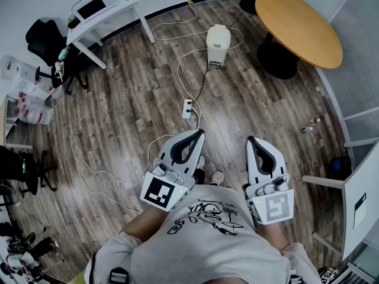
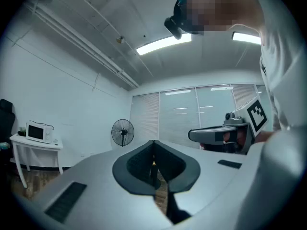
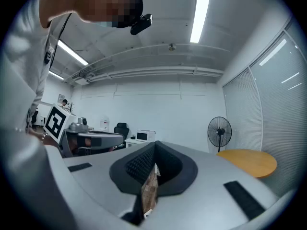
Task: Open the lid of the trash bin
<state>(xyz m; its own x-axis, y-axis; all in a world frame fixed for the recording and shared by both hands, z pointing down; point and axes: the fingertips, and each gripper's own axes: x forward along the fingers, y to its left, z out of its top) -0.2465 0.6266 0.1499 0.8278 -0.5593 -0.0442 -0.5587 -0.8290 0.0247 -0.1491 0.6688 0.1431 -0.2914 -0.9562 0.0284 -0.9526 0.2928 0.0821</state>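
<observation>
Cream trash bin (image 1: 217, 43) stands on the wood floor (image 1: 136, 111) at far centre, lid (image 1: 218, 32) down, left of a round table (image 1: 299, 19). White cable (image 1: 180, 64) loops beside it. Left gripper (image 1: 199, 134) and right gripper (image 1: 251, 140) sit near the person's torso, well apart from the bin. Both jaws are closed together, holding nothing.

Round wooden table (image 1: 299, 21), microwave (image 1: 93, 6), standing fan (image 2: 123, 132)

Wood-plank floor (image 1: 136, 105), white walls (image 3: 158, 114), round wooden table (image 1: 299, 19) at the right, standing fan (image 2: 122, 131) beside blinded windows (image 2: 211, 114), strip lights (image 2: 163, 43) glowing overhead
</observation>
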